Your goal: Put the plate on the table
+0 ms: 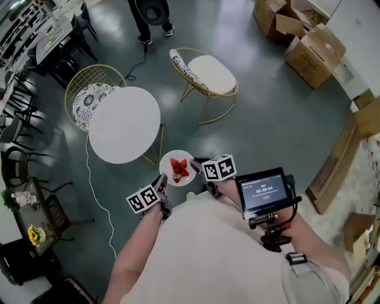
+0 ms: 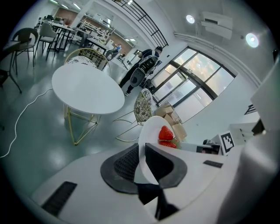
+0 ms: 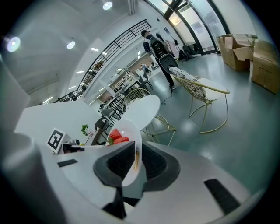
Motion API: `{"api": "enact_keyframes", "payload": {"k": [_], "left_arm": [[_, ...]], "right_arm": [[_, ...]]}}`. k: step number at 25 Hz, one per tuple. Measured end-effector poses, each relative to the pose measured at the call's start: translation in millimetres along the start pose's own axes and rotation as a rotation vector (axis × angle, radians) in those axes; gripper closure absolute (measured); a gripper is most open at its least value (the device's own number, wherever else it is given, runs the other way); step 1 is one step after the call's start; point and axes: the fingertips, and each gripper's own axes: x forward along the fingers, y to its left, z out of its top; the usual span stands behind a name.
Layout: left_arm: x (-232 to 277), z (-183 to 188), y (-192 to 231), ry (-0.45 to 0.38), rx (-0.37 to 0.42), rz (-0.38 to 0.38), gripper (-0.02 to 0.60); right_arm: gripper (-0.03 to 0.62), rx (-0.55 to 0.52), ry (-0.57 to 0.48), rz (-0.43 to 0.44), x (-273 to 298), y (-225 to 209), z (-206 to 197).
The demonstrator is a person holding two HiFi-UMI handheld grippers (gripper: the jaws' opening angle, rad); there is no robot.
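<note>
A small white plate (image 1: 176, 161) with red strawberries (image 1: 179, 168) hangs in the air between my two grippers, just off the near right edge of the round white table (image 1: 124, 123). My left gripper (image 1: 161, 184) is shut on the plate's left rim (image 2: 145, 144). My right gripper (image 1: 195, 166) is shut on its right rim (image 3: 133, 148). The left gripper view has the table (image 2: 85, 89) ahead to the left, and the strawberries (image 2: 165, 133) beyond the jaws. The right gripper view shows the table (image 3: 141, 109) ahead and the strawberries (image 3: 116, 137) on the plate.
Two gold wire chairs stand by the table, one behind it (image 1: 89, 95) and one to its right (image 1: 205, 74). A person (image 1: 152, 18) stands at the far side. Cardboard boxes (image 1: 297, 32) sit at the top right. A white cable (image 1: 95, 190) runs along the floor.
</note>
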Motion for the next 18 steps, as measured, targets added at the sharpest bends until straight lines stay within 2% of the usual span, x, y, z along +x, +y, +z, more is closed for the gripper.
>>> {"api": "enact_keyframes", "payload": {"k": [4,8,12,18], "left_arm": [[20,28,2,-0.045,-0.051,0.031,0.529],[46,54,-19,-0.087,-0.087,0.048,0.529],[63,74,-25,-0.107,-0.103,0.063,0.531],[78,108,-23,-0.180,-0.154,0.121,0.531]], "right_arm": [[0.539,-0.040,0.029,0.043,18,-11,38],[0.539,-0.069,0.040,0.084,19,-32,83],[0.539,-0.082,0.065,0.102,28,-46,108],[0.540,-0.121,0.127,0.195,55,-50,151]]}}
